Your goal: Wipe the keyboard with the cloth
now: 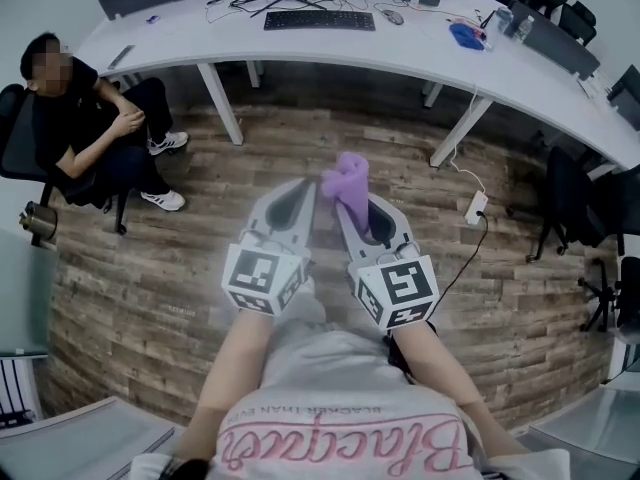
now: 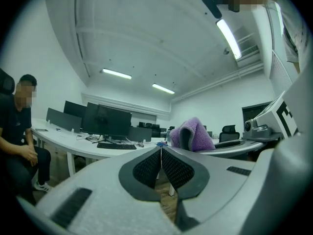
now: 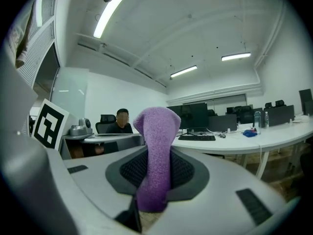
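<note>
While the keyboard (image 1: 319,20) lies well away on the white tabletop (image 1: 420,53), the right tool (image 1: 355,211) grips the purple cloth (image 1: 347,181), bunched upright, likely for carrying; the left tool (image 1: 303,196), just beside it, is clenched on nothing.

The head view looks steeply down past the left gripper (image 1: 306,188) and right gripper (image 1: 350,200), close below it, to the floor (image 1: 150,278) and distant desk (image 1: 330,50). The 2 gripper views sit low behind their jaws, facing across the room; all 3 share the keyboard (image 1: 319,20).
</note>
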The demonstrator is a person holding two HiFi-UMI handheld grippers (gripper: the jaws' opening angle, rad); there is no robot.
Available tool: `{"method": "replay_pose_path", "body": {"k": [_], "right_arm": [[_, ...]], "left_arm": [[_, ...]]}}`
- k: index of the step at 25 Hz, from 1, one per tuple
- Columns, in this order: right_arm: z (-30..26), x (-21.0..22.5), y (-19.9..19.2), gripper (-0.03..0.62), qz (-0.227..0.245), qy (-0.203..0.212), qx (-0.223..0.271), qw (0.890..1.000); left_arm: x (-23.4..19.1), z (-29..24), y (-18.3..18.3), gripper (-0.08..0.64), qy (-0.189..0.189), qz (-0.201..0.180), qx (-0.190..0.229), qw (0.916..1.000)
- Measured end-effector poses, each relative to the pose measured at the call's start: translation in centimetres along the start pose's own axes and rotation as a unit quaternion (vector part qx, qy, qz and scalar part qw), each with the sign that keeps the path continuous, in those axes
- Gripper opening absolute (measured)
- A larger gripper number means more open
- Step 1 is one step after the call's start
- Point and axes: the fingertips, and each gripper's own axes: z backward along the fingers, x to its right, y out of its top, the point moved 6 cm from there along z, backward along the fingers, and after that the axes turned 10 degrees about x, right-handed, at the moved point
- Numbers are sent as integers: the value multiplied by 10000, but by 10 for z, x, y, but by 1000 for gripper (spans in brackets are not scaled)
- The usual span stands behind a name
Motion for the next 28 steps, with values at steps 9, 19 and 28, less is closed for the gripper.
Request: {"method": "replay_pose_path", "body": {"k": [9,19,28], "right_arm": [[-103,9,-2,89,63,-110,-41,9999],[-168,13,-13,89,-6,-178,-221,9996],[-200,30,-15,89,-113,-178,-291,9994]], "left_arm": [[-84,-57,-7,8,-259,23,-154,9995],[-141,-92,-17,8,-344,213,-249,9989],[-168,-115,-22,8,-247,267,-219,9991]]}}
